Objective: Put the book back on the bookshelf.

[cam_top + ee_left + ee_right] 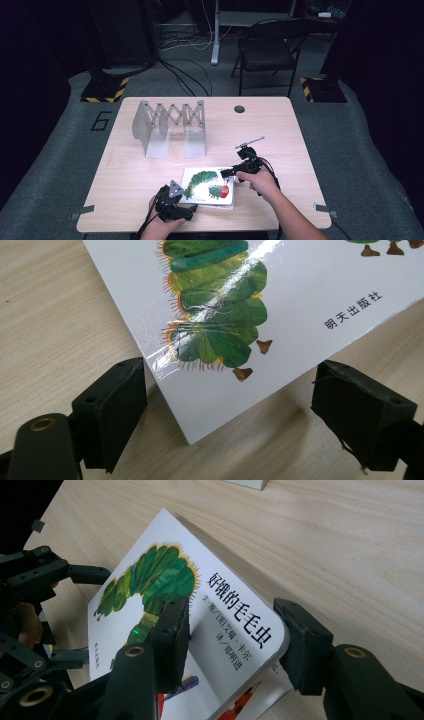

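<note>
Glossy white, the book (pixel 210 187) lies at the table's (pixel 150 170) near edge, its cover partly lifted. Opening it has begun, I judge; the rack (pixel 167 127) beyond is empty, so any shelving is undone. Right gripper (pixel 230 635) straddles the raised cover's corner, jaws not quite pinching. Left gripper (pixel 225 415) is spread wide around the book's near corner, touching nothing.
</note>
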`<action>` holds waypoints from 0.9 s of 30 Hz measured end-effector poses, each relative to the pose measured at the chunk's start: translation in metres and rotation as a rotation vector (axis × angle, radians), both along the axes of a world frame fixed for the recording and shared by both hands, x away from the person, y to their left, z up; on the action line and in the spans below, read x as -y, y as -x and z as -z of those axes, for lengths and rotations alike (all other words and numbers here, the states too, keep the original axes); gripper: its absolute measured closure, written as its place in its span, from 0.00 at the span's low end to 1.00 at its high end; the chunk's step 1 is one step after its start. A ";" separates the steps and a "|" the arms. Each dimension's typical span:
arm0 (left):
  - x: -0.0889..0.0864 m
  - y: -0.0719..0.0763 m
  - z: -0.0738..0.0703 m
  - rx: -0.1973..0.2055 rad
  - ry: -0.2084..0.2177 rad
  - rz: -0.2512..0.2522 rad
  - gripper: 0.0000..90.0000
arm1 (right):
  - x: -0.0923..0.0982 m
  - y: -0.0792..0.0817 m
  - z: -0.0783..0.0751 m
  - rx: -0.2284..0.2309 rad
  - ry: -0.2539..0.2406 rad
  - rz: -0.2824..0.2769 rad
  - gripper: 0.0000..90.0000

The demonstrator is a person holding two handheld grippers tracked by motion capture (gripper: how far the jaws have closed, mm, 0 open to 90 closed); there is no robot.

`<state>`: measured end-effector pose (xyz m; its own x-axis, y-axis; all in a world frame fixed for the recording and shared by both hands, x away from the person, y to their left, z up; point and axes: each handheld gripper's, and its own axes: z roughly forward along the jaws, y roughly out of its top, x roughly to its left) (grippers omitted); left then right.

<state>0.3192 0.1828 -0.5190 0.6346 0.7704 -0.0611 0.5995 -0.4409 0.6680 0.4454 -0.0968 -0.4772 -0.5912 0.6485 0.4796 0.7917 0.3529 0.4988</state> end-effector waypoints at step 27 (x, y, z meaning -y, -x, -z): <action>-0.015 -0.008 -0.006 -0.081 0.046 0.066 0.26 | 0.006 -0.003 -0.003 0.010 -0.011 -0.076 0.60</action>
